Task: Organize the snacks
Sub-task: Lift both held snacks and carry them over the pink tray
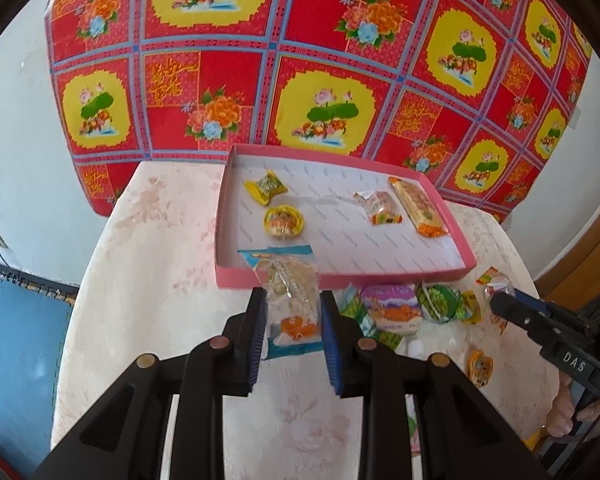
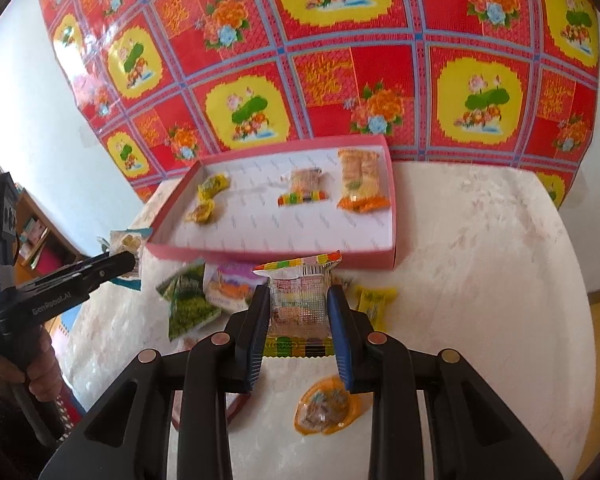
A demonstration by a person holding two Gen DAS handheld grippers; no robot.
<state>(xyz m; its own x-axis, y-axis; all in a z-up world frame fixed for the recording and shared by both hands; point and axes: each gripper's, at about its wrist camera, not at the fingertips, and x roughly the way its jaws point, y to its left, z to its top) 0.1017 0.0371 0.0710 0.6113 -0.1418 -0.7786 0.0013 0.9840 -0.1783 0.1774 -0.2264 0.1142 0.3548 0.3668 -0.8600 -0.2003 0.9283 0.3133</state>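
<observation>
My left gripper is shut on a clear blue-edged snack packet, held above the table just short of the pink tray. My right gripper is shut on a clear packet with rainbow-striped ends, also lifted, in front of the pink tray. Inside the tray lie a yellow candy, a round yellow jelly cup, a striped clear packet and a long orange cracker pack. The right gripper also shows at the right edge of the left wrist view.
Loose snacks lie on the white table before the tray: green packets, a purple-white pack, a yellow candy, an orange jelly cup. A red patterned cloth hangs behind. A hand holds the left gripper's handle.
</observation>
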